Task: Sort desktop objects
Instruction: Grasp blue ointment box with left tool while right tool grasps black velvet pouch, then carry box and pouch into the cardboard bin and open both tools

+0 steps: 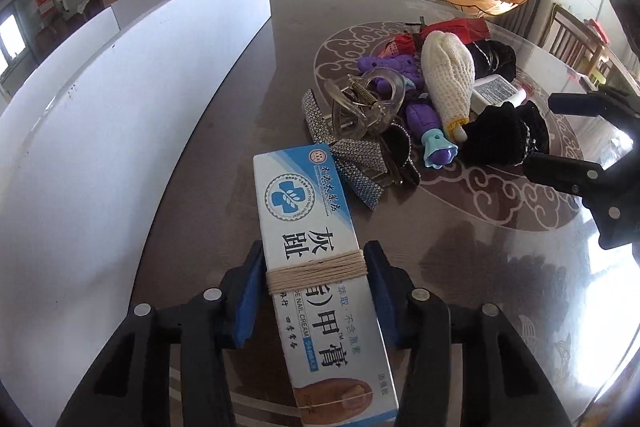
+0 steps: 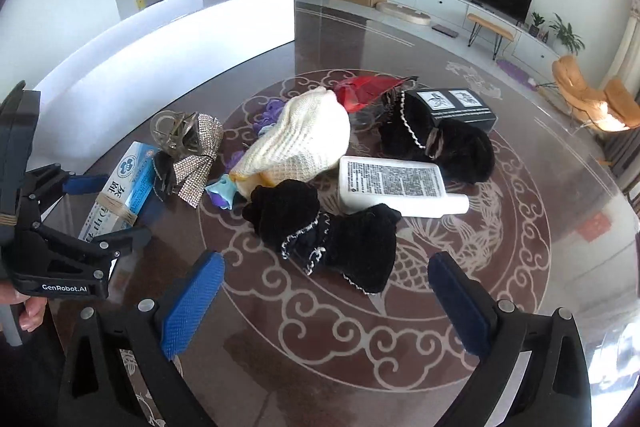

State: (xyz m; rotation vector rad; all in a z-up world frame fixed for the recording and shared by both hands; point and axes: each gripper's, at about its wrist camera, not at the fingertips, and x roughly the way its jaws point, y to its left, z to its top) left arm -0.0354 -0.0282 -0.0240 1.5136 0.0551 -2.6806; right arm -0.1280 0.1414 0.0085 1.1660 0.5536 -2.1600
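Observation:
A white-and-blue nail cream box [image 1: 308,227], wound with beige string, lies on the dark table. My left gripper [image 1: 316,267] is shut on it, one blue pad pressed to each long side; the right wrist view shows the same grip on the box [image 2: 120,187]. Beyond it is a pile: a clear hair claw [image 1: 360,107], a rhinestone bow [image 2: 200,155], a cream knitted glove [image 2: 300,139], a purple toy [image 1: 424,115], a black velvet bow [image 2: 332,239] and a white bottle [image 2: 396,187]. My right gripper [image 2: 326,307] is open and holds nothing, just short of the black bow.
A long white wall [image 1: 120,107] borders the table's left side. A black box [image 2: 456,107], a second black velvet piece [image 2: 460,147] and a red item [image 2: 368,91] lie at the pile's far side. The patterned glass tabletop [image 2: 320,355] is bare near my right gripper.

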